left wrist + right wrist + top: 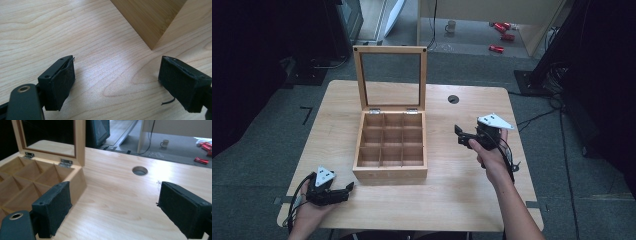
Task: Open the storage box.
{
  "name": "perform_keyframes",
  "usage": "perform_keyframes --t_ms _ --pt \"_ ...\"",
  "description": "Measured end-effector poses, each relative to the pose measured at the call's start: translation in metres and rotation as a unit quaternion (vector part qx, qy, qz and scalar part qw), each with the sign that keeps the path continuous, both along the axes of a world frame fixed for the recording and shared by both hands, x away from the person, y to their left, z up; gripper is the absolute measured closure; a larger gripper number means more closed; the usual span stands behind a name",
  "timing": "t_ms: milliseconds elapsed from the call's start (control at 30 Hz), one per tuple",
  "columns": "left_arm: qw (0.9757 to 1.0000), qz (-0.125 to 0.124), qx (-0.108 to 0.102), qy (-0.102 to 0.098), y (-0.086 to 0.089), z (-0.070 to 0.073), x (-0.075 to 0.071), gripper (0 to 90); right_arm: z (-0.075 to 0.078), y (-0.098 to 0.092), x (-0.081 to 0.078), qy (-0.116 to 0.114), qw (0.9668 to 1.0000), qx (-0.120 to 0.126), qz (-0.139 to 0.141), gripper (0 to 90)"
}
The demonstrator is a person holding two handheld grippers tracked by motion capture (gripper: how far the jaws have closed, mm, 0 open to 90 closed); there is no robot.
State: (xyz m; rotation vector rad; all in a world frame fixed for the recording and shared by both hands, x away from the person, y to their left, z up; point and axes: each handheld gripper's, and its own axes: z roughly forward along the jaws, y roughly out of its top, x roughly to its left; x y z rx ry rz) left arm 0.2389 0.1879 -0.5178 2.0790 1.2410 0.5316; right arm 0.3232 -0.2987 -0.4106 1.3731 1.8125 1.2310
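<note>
Left gripper (pixel 346 190) low near table edge, right gripper (pixel 460 135) raised, both agape

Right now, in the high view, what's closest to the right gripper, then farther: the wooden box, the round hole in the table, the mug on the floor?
1. Wooden box, to the left of the right gripper.
2. Round hole, beyond it on the table.
3. Mug, far back on the floor.

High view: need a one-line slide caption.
Open wooden compartment box with glass lid upright, centred on the table; left gripper and right gripper flank it, both open.
</note>
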Motion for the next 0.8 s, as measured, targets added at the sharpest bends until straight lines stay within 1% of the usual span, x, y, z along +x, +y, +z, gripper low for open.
perform_keyframes --t_ms 67,100,133,267,367,467,500,567,667,733,767,800 --pt "1.0000 0.000 0.000 0.000 0.000 0.000 0.000 13.9 -0.004 -0.007 -0.006 0.003 1.0000 0.002 -0.006 10.7" --pt "1.0000 0.000 0.000 0.000 0.000 0.000 0.000 13.9 -0.004 -0.007 -0.006 0.003 1.0000 0.002 -0.006 10.7" --pt "1.0000 0.000 0.000 0.000 0.000 0.000 0.000 13.7 -0.008 -0.014 -0.011 0.003 0.9999 0.001 -0.012 10.7" --pt "1.0000 -0.001 0.000 0.000 0.000 0.000 0.000 13.2 -0.016 -0.027 -0.021 0.007 0.9996 0.001 -0.027 10.7" --pt "1.0000 -0.004 0.002 0.002 -0.001 0.000 0.000 11.9 -0.022 -0.036 -0.029 0.012 0.9993 0.003 -0.036 10.7" --pt "1.0000 -0.006 0.003 0.004 -0.001 0.000 0.000 10.6 -0.029 -0.044 -0.036 0.017 0.9989 -0.001 -0.043 10.7" --pt "1.0000 -0.006 0.003 0.004 -0.001 0.000 0.000 10.1 -0.029 -0.044 -0.036 0.017 0.9989 -0.001 -0.043 10.7" --pt "1.0000 -0.005 0.002 0.004 -0.001 0.000 0.000 9.6 -0.037 -0.052 -0.043 0.022 0.9984 -0.002 -0.052 10.7" --pt "1.0000 -0.005 0.002 0.005 -0.002 0.000 0.000 9.1 -0.045 -0.060 -0.049 0.029 0.9977 -0.004 -0.062 10.7" --pt "1.0000 -0.006 0.002 0.005 -0.002 0.000 0.000 8.8 -0.050 -0.065 -0.053 0.033 0.9972 -0.001 -0.067 10.7" --pt "1.0000 -0.005 0.003 0.005 -0.002 0.000 0.000 8.8 -0.050 -0.065 -0.053 0.033 0.9972 -0.001 -0.067 10.7" --pt "1.0000 -0.005 0.003 0.005 -0.002 0.000 0.000 8.5 -0.055 -0.070 -0.057 0.037 0.9966 0.000 -0.074 10.8"
